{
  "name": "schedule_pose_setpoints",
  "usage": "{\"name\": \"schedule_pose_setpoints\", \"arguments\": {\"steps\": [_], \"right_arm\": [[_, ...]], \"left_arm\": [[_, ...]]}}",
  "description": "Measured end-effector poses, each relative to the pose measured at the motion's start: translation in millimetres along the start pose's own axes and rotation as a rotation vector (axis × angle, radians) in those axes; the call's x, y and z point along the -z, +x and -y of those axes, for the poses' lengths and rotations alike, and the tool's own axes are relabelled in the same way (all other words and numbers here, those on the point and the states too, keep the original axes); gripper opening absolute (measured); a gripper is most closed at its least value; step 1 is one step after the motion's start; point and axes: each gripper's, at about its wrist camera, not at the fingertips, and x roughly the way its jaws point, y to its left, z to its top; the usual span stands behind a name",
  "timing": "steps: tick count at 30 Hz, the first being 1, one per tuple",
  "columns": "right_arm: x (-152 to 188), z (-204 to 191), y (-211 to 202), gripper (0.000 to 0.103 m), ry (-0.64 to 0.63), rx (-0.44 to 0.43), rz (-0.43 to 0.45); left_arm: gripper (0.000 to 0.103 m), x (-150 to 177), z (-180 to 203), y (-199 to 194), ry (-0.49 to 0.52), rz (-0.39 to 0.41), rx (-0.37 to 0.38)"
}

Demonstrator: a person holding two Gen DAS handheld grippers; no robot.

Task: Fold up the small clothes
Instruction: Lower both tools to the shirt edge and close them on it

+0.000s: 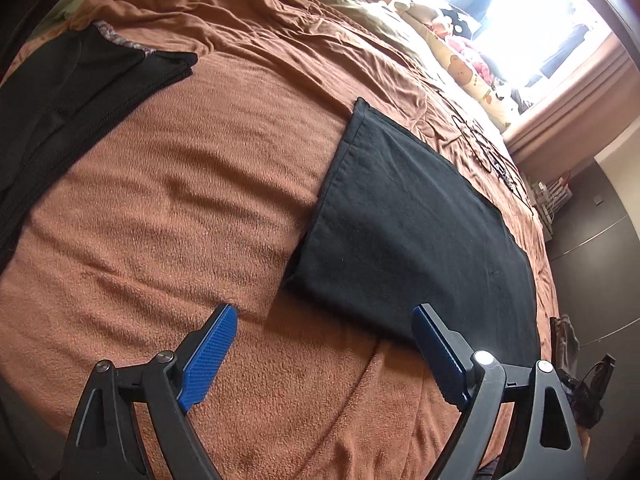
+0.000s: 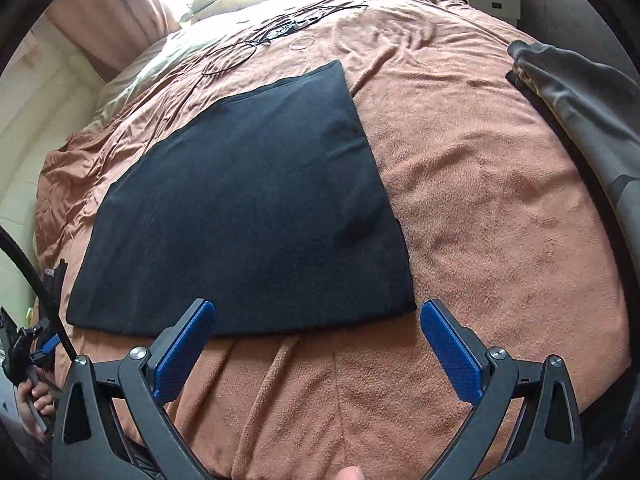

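Observation:
A black folded garment [image 1: 416, 220] lies flat on the brown blanket [image 1: 168, 208], ahead and right of my left gripper [image 1: 324, 312]. The left gripper is open and empty, its blue pads just short of the garment's near edge. In the right wrist view the same black garment [image 2: 256, 208] lies straight ahead. My right gripper [image 2: 318, 308] is open and empty, with its left fingertip at the garment's near edge.
A stack of dark folded clothes [image 1: 68, 92] lies at the far left of the bed. Grey clothing [image 2: 580, 108] lies at the right edge. Black cables [image 2: 256, 44] and pillows [image 1: 468, 60] lie near the window. The bed's edge [image 1: 548, 280] drops off right.

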Motion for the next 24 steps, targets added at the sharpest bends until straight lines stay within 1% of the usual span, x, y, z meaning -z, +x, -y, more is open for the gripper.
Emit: {"name": "schedule_pose_setpoints", "arguments": {"steps": [2,5,6,8,9,10,11,12,14,19,22,24], "right_arm": [[4.9,6.0,6.0,0.103,0.015,-0.014,-0.004],[9.3,15.0,15.4,0.103,0.06,-0.068,-0.015],[9.7,18.6,17.2,0.103,0.076,-0.071,-0.011],[8.9,25.9,20.6,0.102,0.107,-0.088,-0.001],[8.6,29.1,22.9,0.098,0.123,-0.108,0.001],[8.3,33.1,26.1,0.095,0.143,-0.129,-0.001],[7.5,38.1,29.7,0.09,0.171,-0.145,-0.009],[6.9,42.5,34.0,0.086,0.196,-0.159,-0.015],[5.7,51.6,40.4,0.082,0.239,-0.193,-0.016],[4.1,73.4,47.3,0.08,0.33,-0.273,0.016],[8.3,84.3,52.4,0.075,0.369,-0.31,0.029],[10.6,89.5,55.0,0.069,0.389,-0.323,0.04]], "left_arm": [[0.085,2.4,-2.3,3.1,-0.006,-0.007,0.001],[0.079,4.0,-4.7,10.1,-0.024,-0.02,0.013],[0.078,3.8,-5.7,12.5,-0.034,-0.025,0.02],[0.071,5.0,-8.8,17.0,-0.056,-0.037,0.031],[0.069,4.9,-10.3,20.0,-0.067,-0.045,0.032],[0.064,4.6,-11.5,23.1,-0.075,-0.055,0.034],[0.061,4.2,-12.6,25.7,-0.083,-0.064,0.039],[0.059,3.8,-13.6,28.5,-0.092,-0.072,0.044],[0.055,1.7,-15.3,33.1,-0.111,-0.078,0.05],[0.051,-6.1,-19.2,41.0,-0.157,-0.073,0.062],[0.049,-10.3,-22.8,43.2,-0.194,-0.064,0.071],[0.047,-12.0,-22.6,45.1,-0.205,-0.06,0.07]]}}
